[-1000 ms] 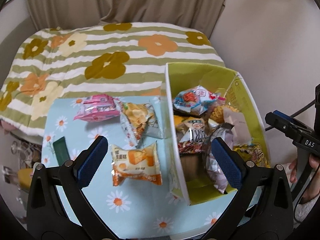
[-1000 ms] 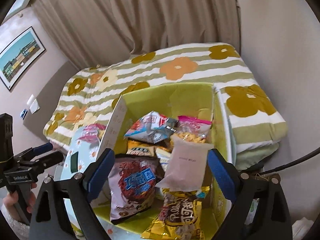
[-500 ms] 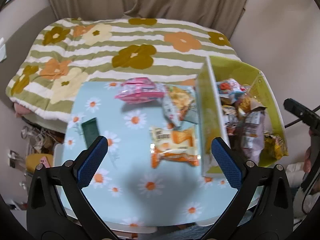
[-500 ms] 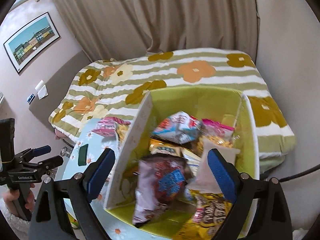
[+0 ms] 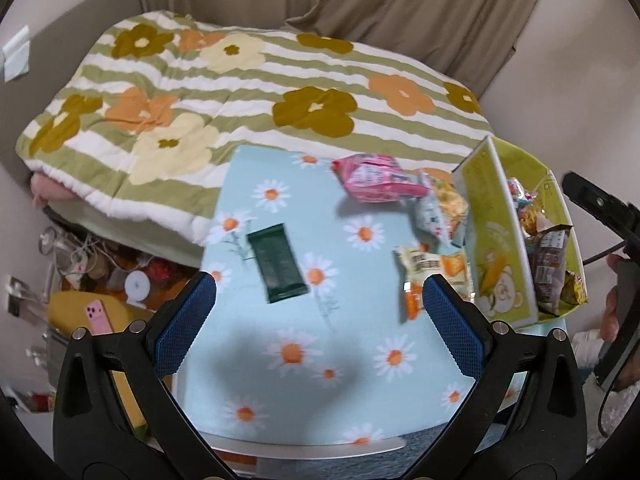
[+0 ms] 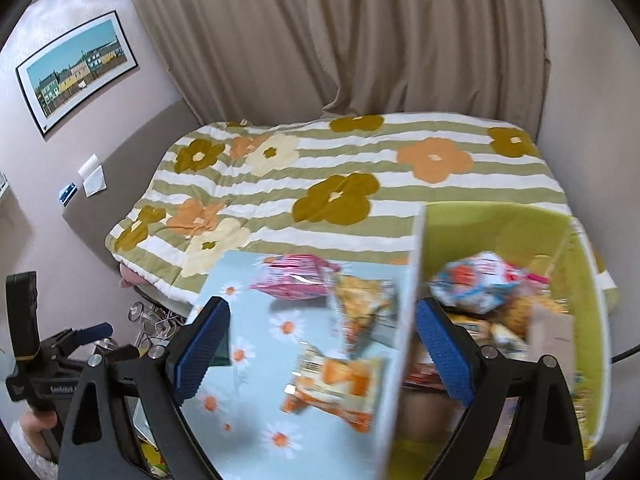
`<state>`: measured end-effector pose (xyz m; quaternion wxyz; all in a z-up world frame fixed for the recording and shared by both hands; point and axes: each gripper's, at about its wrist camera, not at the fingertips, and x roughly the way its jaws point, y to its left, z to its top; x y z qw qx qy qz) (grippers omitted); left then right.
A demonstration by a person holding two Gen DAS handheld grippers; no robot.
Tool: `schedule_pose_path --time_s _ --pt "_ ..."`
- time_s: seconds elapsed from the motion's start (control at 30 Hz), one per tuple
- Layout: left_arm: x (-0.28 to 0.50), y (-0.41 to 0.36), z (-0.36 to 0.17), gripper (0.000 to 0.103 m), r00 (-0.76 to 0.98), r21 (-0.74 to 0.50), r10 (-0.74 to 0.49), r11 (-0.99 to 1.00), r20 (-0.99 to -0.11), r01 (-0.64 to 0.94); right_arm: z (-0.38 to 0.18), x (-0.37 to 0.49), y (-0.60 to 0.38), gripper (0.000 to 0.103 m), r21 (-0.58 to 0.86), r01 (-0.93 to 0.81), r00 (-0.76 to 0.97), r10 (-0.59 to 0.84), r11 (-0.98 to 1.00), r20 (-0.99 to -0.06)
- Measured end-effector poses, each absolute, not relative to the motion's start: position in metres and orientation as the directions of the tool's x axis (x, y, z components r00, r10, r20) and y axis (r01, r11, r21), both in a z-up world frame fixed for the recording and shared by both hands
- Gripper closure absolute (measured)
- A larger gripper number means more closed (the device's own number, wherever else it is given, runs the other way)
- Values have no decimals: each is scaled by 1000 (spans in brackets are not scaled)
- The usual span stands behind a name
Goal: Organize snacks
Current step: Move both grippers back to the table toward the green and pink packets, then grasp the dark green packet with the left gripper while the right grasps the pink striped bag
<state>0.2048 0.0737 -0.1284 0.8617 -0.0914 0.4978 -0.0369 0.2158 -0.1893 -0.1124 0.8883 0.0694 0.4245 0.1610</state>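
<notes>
Swinging left off the bin [image 5: 496,216] since a second ago, both grippers [image 5: 316,308] [image 6: 320,344] hang spread and empty over the table [image 5: 280,392], where four snacks [image 5: 276,264] left of the bin await pickup.

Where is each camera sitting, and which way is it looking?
Left wrist: on the left gripper, looking down at the daisy tablecloth and a dark green packet; its fingers are open, the other tool at the right edge.
Right wrist: on the right gripper, looking down over the green box wall; open, empty fingers.
Both show the pink packet, orange packet and flowered bed.
</notes>
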Motion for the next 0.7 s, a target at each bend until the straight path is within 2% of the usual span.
schedule_pose_path --time_s 0.3,0.7 --pt "223 126 -161 1 447 -233 -194 972 -873 -33 -147 274 -113 11 244 -256 480 342 935 -808" --pt "268 122 -230 1 354 -279 -212 949 -911 -149 -244 380 -83 11 271 -208 164 306 940 -938"
